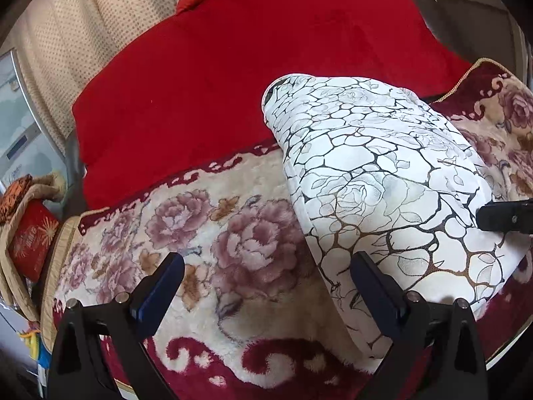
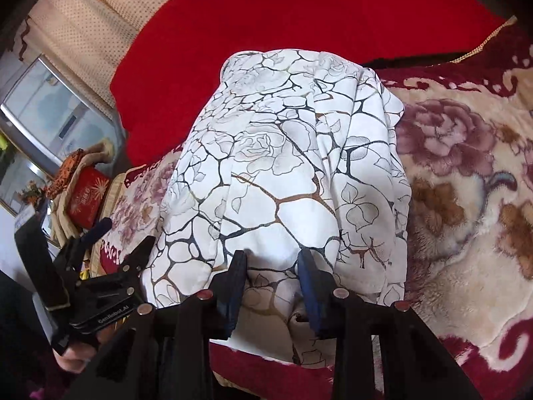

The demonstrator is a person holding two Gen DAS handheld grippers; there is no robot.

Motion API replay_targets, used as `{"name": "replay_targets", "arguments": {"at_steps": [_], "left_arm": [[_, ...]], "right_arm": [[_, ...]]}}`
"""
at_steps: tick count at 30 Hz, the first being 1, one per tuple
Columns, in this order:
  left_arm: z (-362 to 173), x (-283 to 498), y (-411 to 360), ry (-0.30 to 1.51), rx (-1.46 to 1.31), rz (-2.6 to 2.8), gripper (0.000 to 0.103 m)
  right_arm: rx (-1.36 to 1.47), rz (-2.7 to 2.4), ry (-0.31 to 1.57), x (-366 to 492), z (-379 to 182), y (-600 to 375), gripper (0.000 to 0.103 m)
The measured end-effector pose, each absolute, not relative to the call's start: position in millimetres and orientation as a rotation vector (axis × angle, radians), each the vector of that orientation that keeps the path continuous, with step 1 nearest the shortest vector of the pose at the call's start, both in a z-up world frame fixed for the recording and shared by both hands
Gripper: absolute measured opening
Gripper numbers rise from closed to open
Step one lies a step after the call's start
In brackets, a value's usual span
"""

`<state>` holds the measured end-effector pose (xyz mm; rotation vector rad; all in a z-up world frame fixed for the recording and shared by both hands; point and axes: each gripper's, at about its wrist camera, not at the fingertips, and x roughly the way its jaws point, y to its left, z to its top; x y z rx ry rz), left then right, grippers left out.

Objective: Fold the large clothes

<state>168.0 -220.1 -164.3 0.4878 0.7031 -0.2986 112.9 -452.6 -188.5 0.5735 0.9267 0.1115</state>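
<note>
We hold the garment [image 2: 283,173] by its near hem in our right claw [image 2: 271,266], jaws clenched on a bunch of cloth; it runs lengthwise away toward the red cover [image 2: 299,33], on the blanket's [image 1: 206,233] near edge. Only the left view shows our left claw [image 1: 266,266] released, left of the garment

Bright, even daylight from the curtained window [image 1: 66,33] at upper left. Shadows soft. Strong fisheye bending and dark vignette at corners. Focus sharp; no glare.
</note>
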Motion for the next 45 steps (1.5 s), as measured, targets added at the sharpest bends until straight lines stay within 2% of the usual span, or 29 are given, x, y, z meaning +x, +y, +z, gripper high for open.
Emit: {"name": "replay_targets", "arguments": {"at_steps": [11, 17, 22, 30, 31, 32, 34, 37, 45], "left_arm": [[-165.6, 169.0, -217.0, 0.705, 0.467, -0.297, 0.100], [-166.9, 171.2, -217.5, 0.706, 0.459, -0.301, 0.100], [-167.0, 170.8, -218.9, 0.701, 0.465, -0.297, 0.100], [-164.8, 169.7, -217.3, 0.707, 0.466, -0.285, 0.100], [-164.3, 169.2, -217.3, 0.707, 0.465, -0.282, 0.100], [-164.0, 168.9, -217.3, 0.706, 0.466, -0.281, 0.100], [-163.4, 168.0, -217.5, 0.704, 0.473, -0.279, 0.100], [-160.9, 167.4, -216.7, 0.705, 0.471, -0.281, 0.099], [-149.2, 167.4, -215.1, 0.692, 0.450, -0.294, 0.099]], "right_arm": [[0.602, 0.126, 0.890, 108.0, -183.2, -457.9, 0.036], [0.659, 0.128, 0.781, 99.4, -166.3, -472.9, 0.036], [0.647, 0.089, 0.901, 114.1, -188.4, -469.5, 0.036], [0.675, 0.101, 0.804, 101.6, -170.2, -479.0, 0.036], [0.683, 0.099, 0.778, 97.4, -167.8, -482.6, 0.040], [0.697, 0.096, 0.745, 92.8, -163.2, -485.6, 0.063], [0.743, 0.070, 0.660, 82.5, -155.9, -495.9, 0.086], [0.779, 0.050, 0.565, 70.9, -146.7, -508.0, 0.086], [0.859, 0.010, 0.573, 67.2, -152.0, -525.1, 0.086]]}}
